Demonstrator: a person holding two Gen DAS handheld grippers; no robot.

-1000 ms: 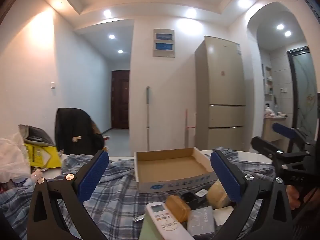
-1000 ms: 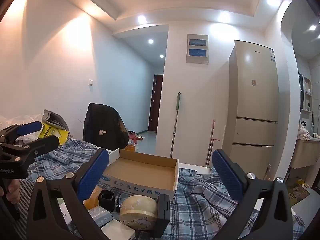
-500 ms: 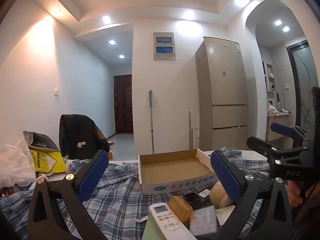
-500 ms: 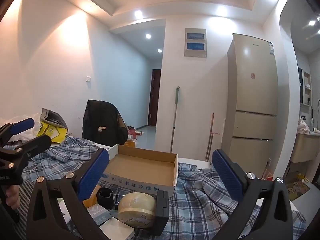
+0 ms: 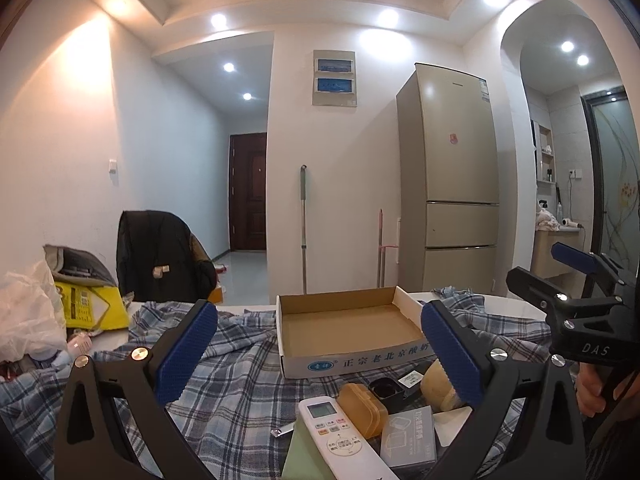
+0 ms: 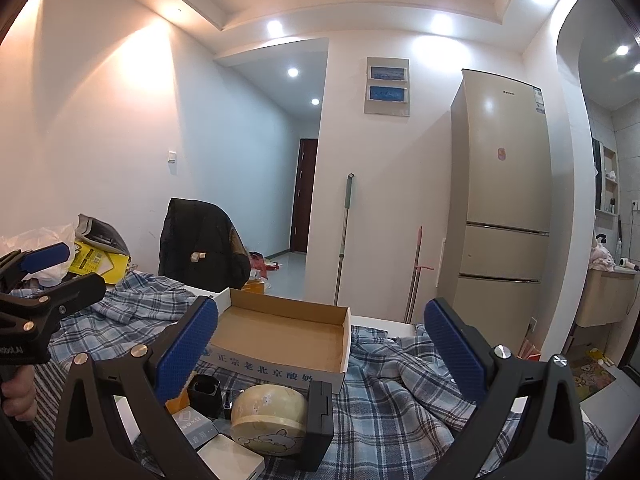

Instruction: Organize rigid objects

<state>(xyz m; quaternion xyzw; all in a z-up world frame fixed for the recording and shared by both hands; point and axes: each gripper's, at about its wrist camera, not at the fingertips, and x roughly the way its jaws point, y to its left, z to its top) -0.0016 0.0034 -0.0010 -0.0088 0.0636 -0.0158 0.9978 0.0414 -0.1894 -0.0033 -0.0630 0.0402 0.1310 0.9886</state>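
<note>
Left claw: left claw (image 5: 316, 344) spread wide, gripping nothing, held above the plaid cloth (image 5: 240, 364) on the surface.
Right claw: right claw (image 6: 322, 344) spread wide too, nothing between its blue pads (image 6: 186, 354).
Box: open cardboard tray (image 5: 348, 326), bare inside, far of the clutter.
Near clutter: white remote (image 5: 340, 436), amber lidded box (image 5: 362, 408) touching it on its right, grey booklet (image 5: 408, 438), small black cup (image 6: 206, 394), cream round case (image 6: 270, 416) against a black block (image 6: 320, 420).
Far left: yellow bag (image 5: 90, 306), white plastic bag (image 5: 28, 320).
</note>
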